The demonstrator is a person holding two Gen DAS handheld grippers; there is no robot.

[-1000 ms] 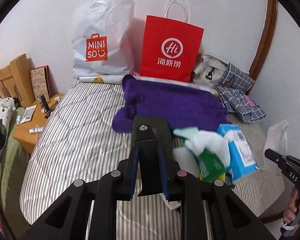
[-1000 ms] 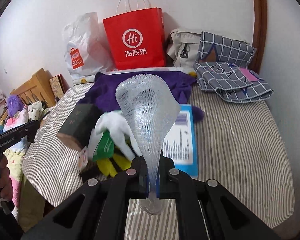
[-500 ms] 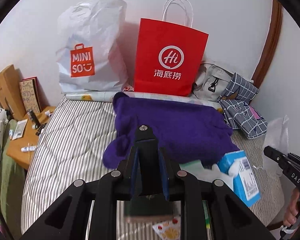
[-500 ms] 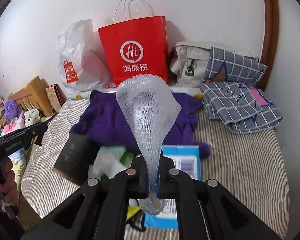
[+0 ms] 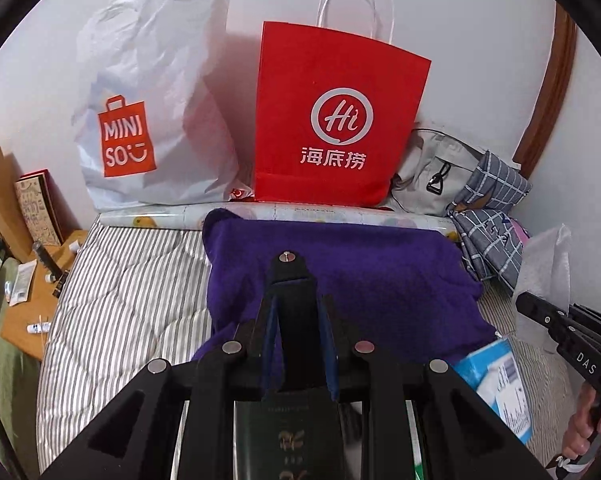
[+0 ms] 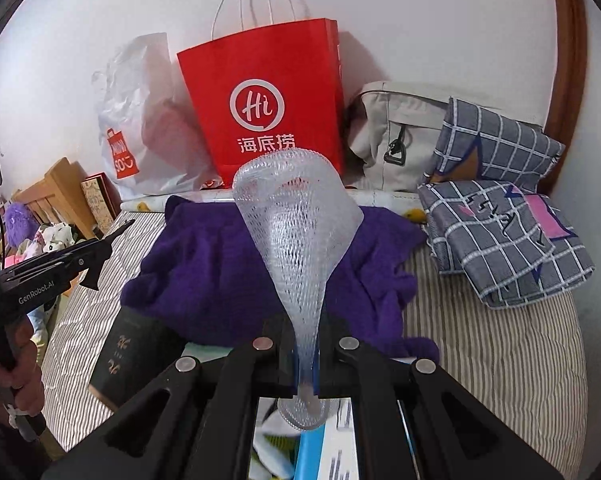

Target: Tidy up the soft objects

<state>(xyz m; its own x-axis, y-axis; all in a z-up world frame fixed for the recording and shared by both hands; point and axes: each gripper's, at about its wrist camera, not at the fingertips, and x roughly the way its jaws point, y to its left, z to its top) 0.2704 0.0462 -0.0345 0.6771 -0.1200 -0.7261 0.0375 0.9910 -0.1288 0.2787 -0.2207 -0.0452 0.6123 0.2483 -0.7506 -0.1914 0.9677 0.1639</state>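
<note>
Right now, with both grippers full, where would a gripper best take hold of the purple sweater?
Probably the purple sweater is best taken at its bunched near-left edge, coming from above and the front. There the fabric piles into a thick fold on the striped bedding, clear of the red bag behind.

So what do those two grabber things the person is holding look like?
Both are black plastic. The left gripper has two chunky fingers with blue pads and silver round screws. The right gripper looks the same. From the side, each is shaped like a pistol with white lettering: "GenRobot.AI" on the left one, "DAS" on the right one.
</note>
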